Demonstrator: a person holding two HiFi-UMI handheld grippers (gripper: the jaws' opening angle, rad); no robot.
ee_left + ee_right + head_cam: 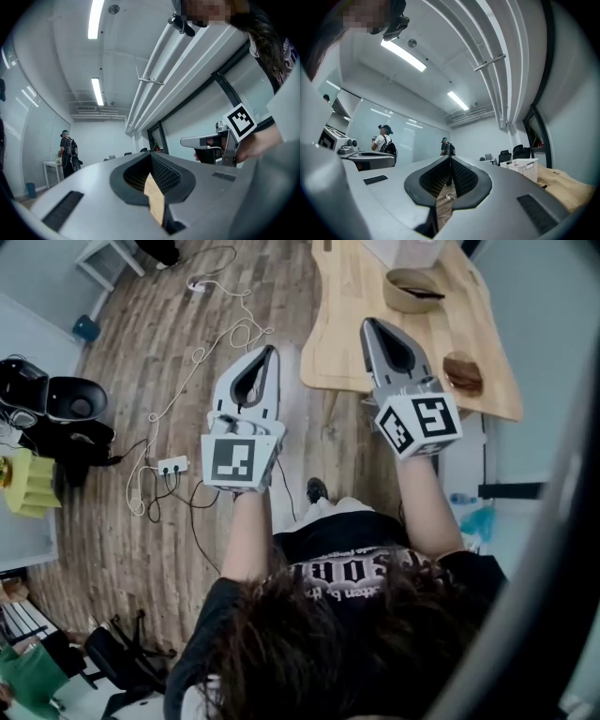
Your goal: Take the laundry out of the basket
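The left gripper (270, 354) and right gripper (368, 326) are pale grey, each bearing black-and-white square markers. Their fingers (462, 177) have black pads with a fine cross-ribbed pattern. The tabletop (342, 343) is light wood, the floor (122, 381) grey-brown planks, and the basket (528, 168) white lattice.

Wooden table (342, 352): the near edge and left corner lay bare. A bowl (412, 289) stood toward the far edge and a brown item (462, 373) by the right edge. A white basket (526, 168) stood at the far end. Left of the table, loose cables (202, 351) and a power strip (172, 465) crossed the open floor (112, 540).
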